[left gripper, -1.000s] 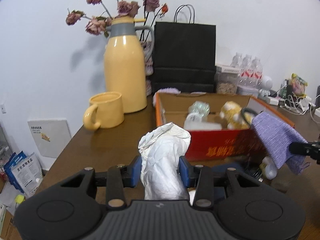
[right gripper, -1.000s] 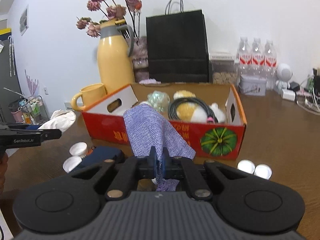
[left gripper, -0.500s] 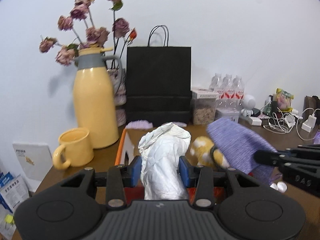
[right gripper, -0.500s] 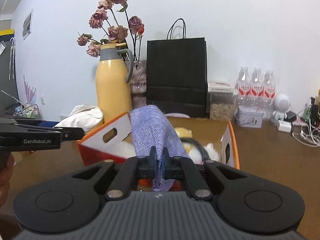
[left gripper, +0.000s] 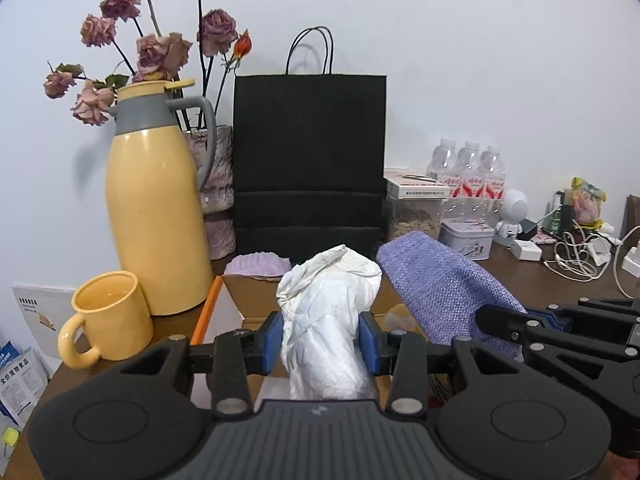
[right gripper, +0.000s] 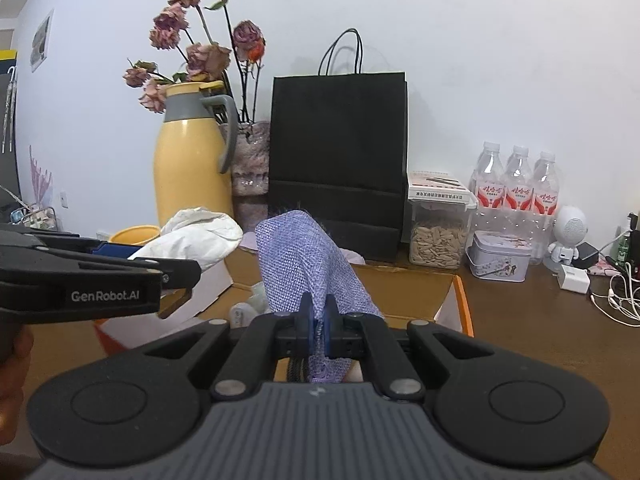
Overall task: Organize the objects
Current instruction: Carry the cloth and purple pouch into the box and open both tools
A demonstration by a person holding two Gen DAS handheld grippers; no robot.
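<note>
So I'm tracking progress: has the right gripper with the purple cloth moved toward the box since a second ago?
Yes. The right gripper now holds the purple cloth above the box, nearer the black bag.

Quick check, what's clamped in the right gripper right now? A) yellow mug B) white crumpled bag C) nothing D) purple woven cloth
D: the right gripper has its jaws pinched shut on the purple woven cloth, while the white crumpled bag sits between the pads of the left gripper.
</note>
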